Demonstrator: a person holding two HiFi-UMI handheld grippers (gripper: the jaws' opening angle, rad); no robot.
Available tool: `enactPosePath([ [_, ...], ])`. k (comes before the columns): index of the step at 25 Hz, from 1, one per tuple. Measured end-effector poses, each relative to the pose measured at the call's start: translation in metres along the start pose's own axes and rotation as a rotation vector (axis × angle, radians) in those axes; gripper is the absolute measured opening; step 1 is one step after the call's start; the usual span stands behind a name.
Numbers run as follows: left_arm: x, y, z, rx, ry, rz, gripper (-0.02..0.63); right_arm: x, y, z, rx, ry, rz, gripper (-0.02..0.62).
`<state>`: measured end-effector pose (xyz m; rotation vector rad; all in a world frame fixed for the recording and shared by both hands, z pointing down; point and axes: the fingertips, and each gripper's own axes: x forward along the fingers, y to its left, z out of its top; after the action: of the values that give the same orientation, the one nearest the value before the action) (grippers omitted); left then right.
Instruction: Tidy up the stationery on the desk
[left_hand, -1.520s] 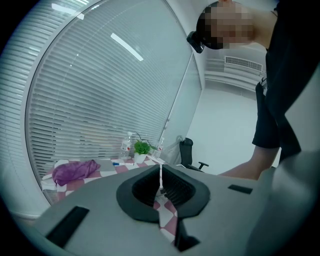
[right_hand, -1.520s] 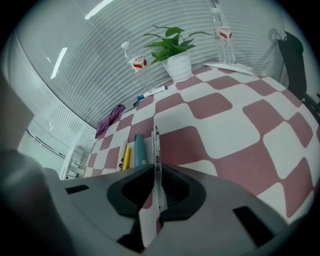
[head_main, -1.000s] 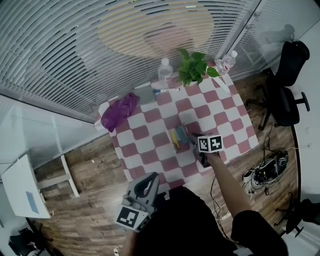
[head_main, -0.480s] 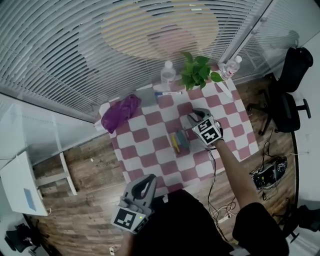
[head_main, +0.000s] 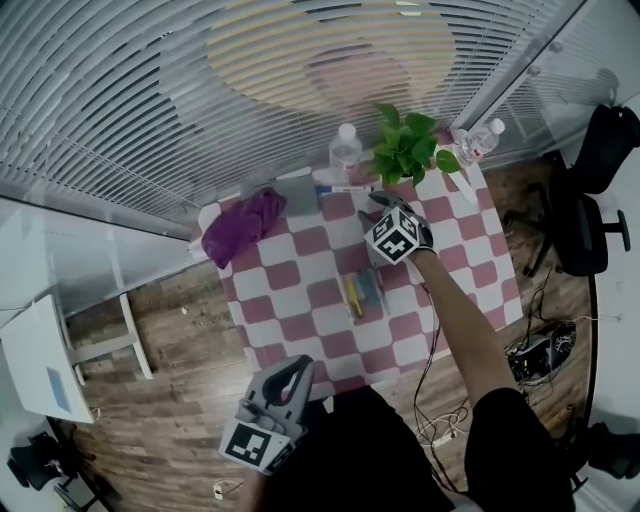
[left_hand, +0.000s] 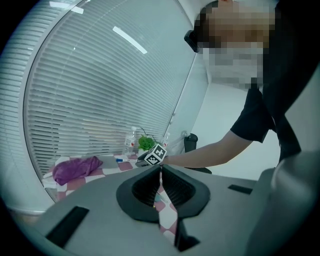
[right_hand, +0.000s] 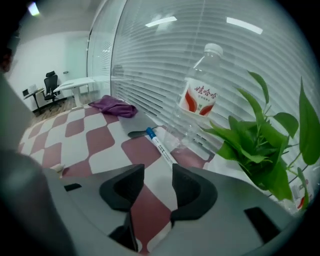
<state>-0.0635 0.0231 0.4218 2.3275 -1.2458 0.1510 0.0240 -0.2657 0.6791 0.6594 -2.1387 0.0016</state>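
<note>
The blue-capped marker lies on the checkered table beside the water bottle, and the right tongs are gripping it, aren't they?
Not gripping. The right gripper view shows the right tongs open, having just been opening, with nothing between them; the blue-capped marker lies on the checkered table ahead of them, beside the water bottle.

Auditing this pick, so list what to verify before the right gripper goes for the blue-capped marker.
1. Right gripper jaws apart, just opened, nothing between them: ok.
2. Marker lying flat, uncovered, ahead of the jaws: ok.
3. Jaws astride the Marker: not ok, it lies beyond them.
4. Clearance from the water bottle standing close beside the Marker: cannot tell.
5. Left gripper out of the way, jaws together, empty: ok.
</note>
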Motion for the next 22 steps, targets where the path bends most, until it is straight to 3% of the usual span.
enactPosePath([
  [7, 0.009, 0.008, -0.003, 0.000, 0.049, 0.019, 0.035, 0.032, -0.022, 0.008, 0.010, 0.003, -0.020, 0.196],
  [15, 0.013, 0.007, -0.006, 0.001, 0.070, 0.016, 0.035, 0.048, -0.025, 0.006, 0.028, 0.060, 0.061, 0.194],
  [18, 0.012, 0.004, -0.005, -0.009, 0.045, 0.013, 0.035, 0.045, -0.026, 0.004, -0.025, 0.088, 0.060, 0.124],
  [22, 0.008, 0.003, -0.010, -0.024, 0.039, 0.020, 0.035, 0.045, -0.021, 0.000, -0.159, 0.139, 0.073, 0.114],
])
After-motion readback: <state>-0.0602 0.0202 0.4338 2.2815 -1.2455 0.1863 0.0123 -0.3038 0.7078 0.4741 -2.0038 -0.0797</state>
